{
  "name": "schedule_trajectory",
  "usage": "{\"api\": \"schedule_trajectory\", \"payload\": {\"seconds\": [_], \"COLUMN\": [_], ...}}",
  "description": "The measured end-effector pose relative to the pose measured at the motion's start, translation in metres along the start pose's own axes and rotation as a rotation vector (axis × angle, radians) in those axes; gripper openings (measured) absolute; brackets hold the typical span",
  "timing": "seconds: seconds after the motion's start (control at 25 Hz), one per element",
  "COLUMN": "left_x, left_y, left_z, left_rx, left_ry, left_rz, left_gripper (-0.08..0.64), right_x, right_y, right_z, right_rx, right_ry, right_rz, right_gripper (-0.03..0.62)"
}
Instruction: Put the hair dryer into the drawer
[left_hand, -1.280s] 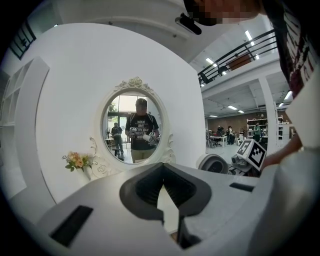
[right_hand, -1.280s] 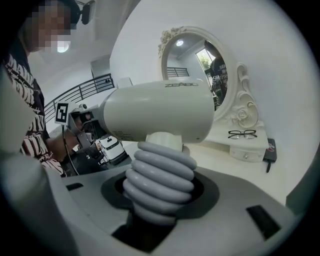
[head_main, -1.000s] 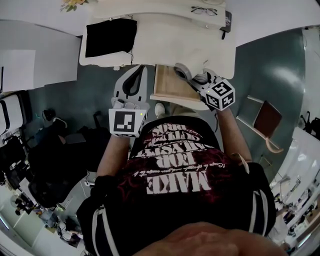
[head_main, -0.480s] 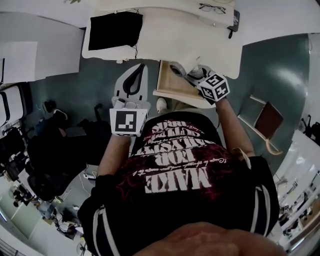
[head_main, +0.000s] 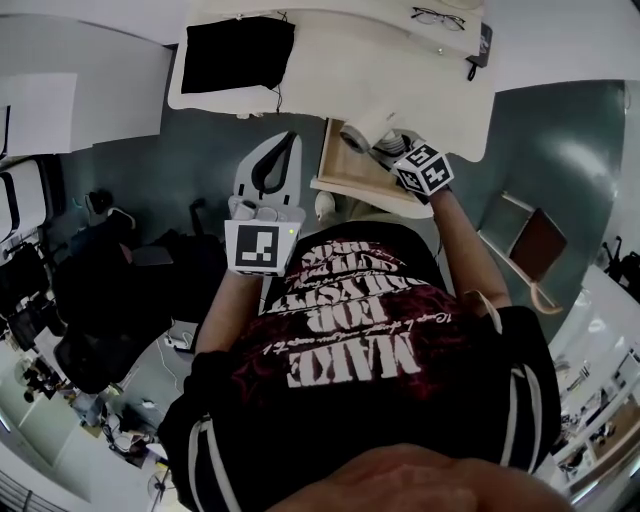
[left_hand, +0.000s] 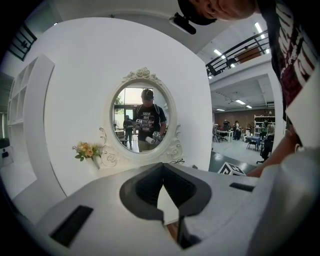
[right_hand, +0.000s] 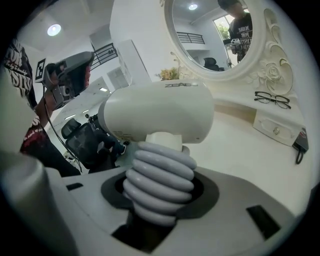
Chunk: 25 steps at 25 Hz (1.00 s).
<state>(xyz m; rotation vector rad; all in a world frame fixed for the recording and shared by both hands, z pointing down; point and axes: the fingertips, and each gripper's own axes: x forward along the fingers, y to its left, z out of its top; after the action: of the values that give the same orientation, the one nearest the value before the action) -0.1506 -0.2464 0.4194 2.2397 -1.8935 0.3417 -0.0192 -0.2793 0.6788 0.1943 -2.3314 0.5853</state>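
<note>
My right gripper is shut on the ribbed grey handle of a cream hair dryer, whose barrel lies crosswise above the jaws. In the head view the hair dryer hangs over the open wooden drawer under the white dressing table, with my right gripper just behind it. My left gripper is held left of the drawer, its curved jaws meeting at the tips with nothing in them. In its own view the left gripper points at the table and mirror.
A black cloth lies on the table's left part. Glasses and a dark object sit at its right end. An oval mirror and flowers stand behind. Black office chairs are at the left.
My right gripper has carried the hair dryer downward and farther over the open drawer. The left gripper has barely shifted.
</note>
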Motion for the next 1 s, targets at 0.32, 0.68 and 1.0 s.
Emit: {"api": "schedule_trajectory", "payload": {"seconds": [0.32,0.68,1.0], "left_x": [-0.01,-0.009,-0.013], "left_y": [0.008,0.011,0.008], "left_z": [-0.003,-0.008,-0.012], "left_rx": [-0.015,-0.027,-0.01], "left_ry": [0.007,0.016,0.032], "left_rz": [0.038,0.054,0.046], "left_gripper": [0.002,0.002,0.002], "right_x": [0.025,0.051,0.065], "right_y": [0.006,0.018,0.021], "right_z": [-0.022,-0.054,-0.088], "right_rx": [-0.076,-0.13,-0.173], "right_ry": [0.101,0.185,0.287], "right_rz": [0.023,0.095,0.111], "right_gripper": [0.19,0.19,0.19]}}
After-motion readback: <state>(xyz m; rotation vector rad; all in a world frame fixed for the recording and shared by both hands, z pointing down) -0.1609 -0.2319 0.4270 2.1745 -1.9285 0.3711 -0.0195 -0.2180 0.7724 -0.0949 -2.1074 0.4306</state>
